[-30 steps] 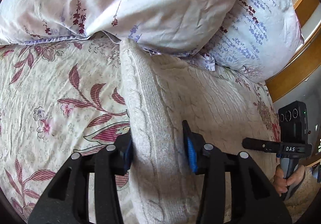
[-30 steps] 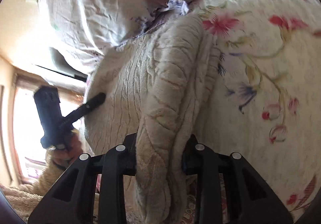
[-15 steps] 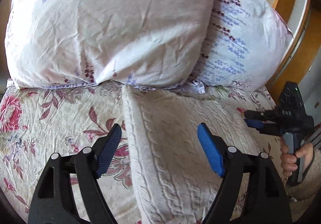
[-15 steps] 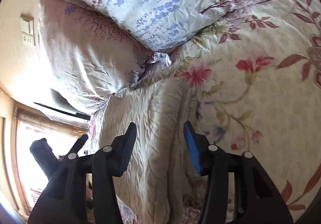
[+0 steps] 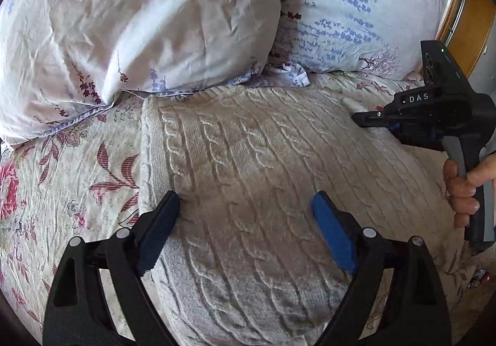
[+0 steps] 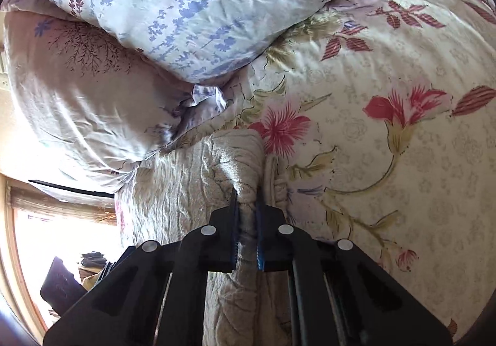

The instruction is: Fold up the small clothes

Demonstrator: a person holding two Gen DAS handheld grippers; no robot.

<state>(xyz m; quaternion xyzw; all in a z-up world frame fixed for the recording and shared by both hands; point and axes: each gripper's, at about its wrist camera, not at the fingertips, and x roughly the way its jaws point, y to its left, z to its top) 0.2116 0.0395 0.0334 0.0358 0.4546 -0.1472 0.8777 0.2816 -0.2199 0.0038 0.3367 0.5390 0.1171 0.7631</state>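
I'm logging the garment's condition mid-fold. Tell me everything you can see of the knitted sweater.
The sweater is cream, thick cable knit, soft-looking, folded into a rough rectangle lying flat on the floral bedsheet, its top edge against the pillows. The left tool hovers over it, jaws opening, pads not gripping. The right tool is shut on a bunched fold at its edge.
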